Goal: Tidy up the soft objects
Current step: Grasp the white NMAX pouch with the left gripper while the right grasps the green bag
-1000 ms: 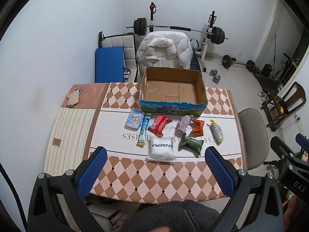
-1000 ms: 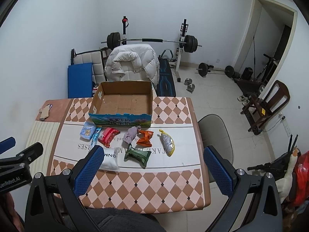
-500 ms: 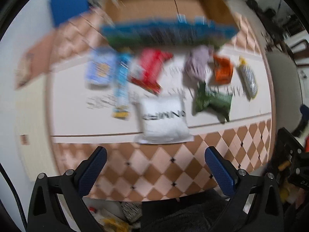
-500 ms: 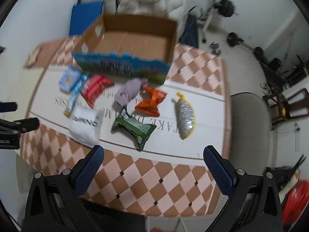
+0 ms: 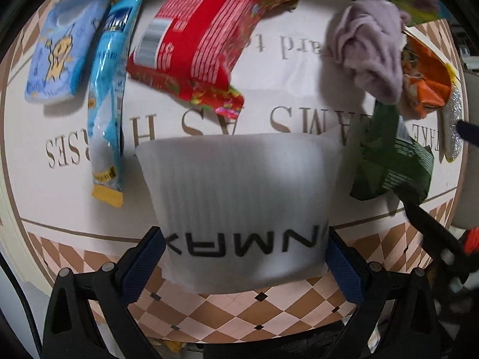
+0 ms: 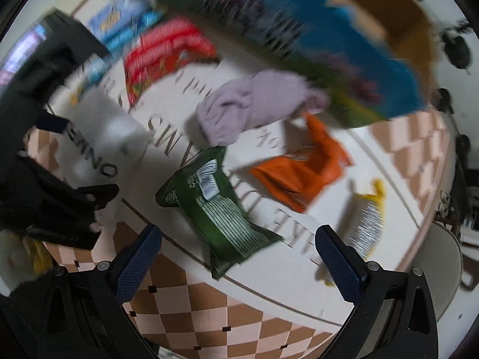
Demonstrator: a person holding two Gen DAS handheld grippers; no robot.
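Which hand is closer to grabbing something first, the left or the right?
Probably the left. The left gripper has its open jaws on both sides of the white pouch. The right gripper is open too, with the green packet beyond its tips.

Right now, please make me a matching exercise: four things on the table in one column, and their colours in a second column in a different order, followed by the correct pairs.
Things:
1. sock
2. striped snack bag
3. packet between the left tool tips
4. crumpled wrapper

Colours:
A. orange
B. white
C. pale purple
D. green

Pairs: 1-C, 2-D, 3-B, 4-A
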